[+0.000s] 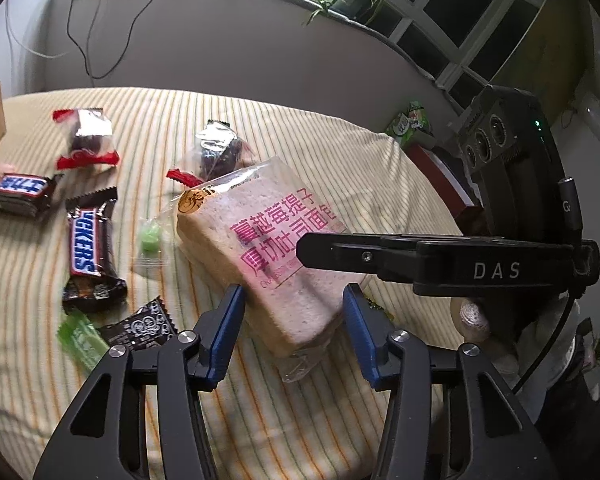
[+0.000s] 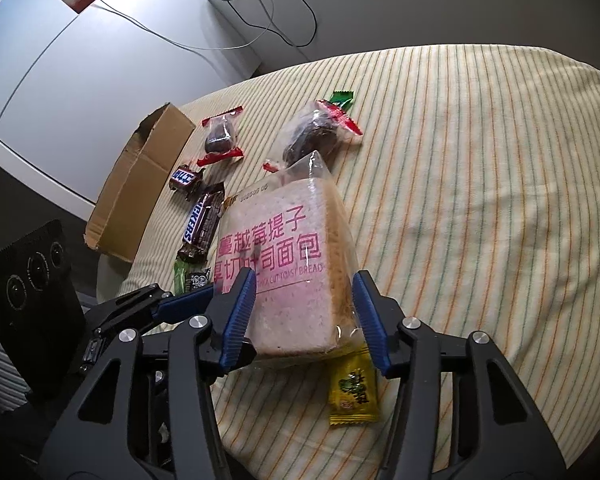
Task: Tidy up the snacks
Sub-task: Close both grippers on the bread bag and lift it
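I have both grippers' fingers spread around the bread [image 2: 288,272], left gripper [image 1: 294,334], right gripper [image 2: 306,316], neither pinching yet. Bread lies on the bed [image 2: 480,200] among candy; box [image 2: 140,184] likely its destination.

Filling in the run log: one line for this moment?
left gripper: open, straddling clear-bagged sliced toast bread pack | right gripper: open, straddling same pack | brown cardboard box: open, beside snacks

Glossy clear plastic bread bag [image 2: 288,264], matt striped cloth [image 2: 480,200], cardboard box [image 2: 140,188].
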A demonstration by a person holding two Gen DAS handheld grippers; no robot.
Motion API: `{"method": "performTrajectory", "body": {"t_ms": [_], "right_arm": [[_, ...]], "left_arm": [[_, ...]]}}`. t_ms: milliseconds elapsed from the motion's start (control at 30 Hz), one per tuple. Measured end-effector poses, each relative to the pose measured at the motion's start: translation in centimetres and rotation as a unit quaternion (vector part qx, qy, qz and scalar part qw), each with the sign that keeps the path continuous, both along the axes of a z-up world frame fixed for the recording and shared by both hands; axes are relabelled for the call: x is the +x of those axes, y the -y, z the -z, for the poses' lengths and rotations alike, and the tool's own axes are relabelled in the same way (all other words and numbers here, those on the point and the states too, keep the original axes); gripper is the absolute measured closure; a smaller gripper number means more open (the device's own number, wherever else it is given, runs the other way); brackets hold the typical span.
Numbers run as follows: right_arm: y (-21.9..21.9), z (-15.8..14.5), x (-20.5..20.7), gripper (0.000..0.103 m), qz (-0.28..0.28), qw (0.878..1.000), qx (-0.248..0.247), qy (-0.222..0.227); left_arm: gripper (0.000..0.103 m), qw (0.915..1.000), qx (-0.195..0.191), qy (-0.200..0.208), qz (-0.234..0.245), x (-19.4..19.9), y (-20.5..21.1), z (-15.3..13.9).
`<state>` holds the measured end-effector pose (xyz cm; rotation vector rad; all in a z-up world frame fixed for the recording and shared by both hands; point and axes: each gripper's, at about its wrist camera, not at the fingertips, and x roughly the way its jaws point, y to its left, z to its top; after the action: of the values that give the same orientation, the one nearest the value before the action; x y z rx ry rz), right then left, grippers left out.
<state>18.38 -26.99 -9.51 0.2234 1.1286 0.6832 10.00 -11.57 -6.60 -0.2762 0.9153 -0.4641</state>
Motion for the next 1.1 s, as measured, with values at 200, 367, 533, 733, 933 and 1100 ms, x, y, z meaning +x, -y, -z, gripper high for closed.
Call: {"method": "performTrajectory", "body": {"t_ms": [200, 367, 533, 733, 933, 1100], "right_arm": [[-0.9, -0.7, -0.7, 0.053, -0.003, 1.000, -0.008, 0.009], [-1.9, -1.7, -1.4, 0.054, -0.010, 1.000, -0.006, 0.018], [-3.6, -3.5, -2.2, 0.055, -0.019, 0.999, -0.006, 0.036], [-6.5, -5.9, -2.8, 0.055, -0.042, 0.997, -0.004, 0.060], [-10.7, -7.7, -2.9, 0.055, -0.071, 0.994, -0.003, 0.078], [-14.8, -8.4, -2.9, 0.055, -0.099, 0.991, -0.002, 0.088]], "left_arm": [[0.055, 0.9998, 0.008, 0.018, -0.004, -0.8, -0.5, -0.8], [0.055, 0.9992, 0.010, 0.035, -0.014, -1.6, -1.7, -1.8], [0.055, 0.9978, 0.011, 0.059, -0.028, -2.5, -3.3, -3.0], [0.055, 0.9949, 0.013, 0.086, -0.052, -3.6, -5.7, -4.5], [0.055, 0.9907, 0.015, 0.104, -0.086, -4.6, -9.2, -5.4], [0.055, 0.9861, 0.017, 0.113, -0.121, -5.2, -12.5, -5.9]]}}
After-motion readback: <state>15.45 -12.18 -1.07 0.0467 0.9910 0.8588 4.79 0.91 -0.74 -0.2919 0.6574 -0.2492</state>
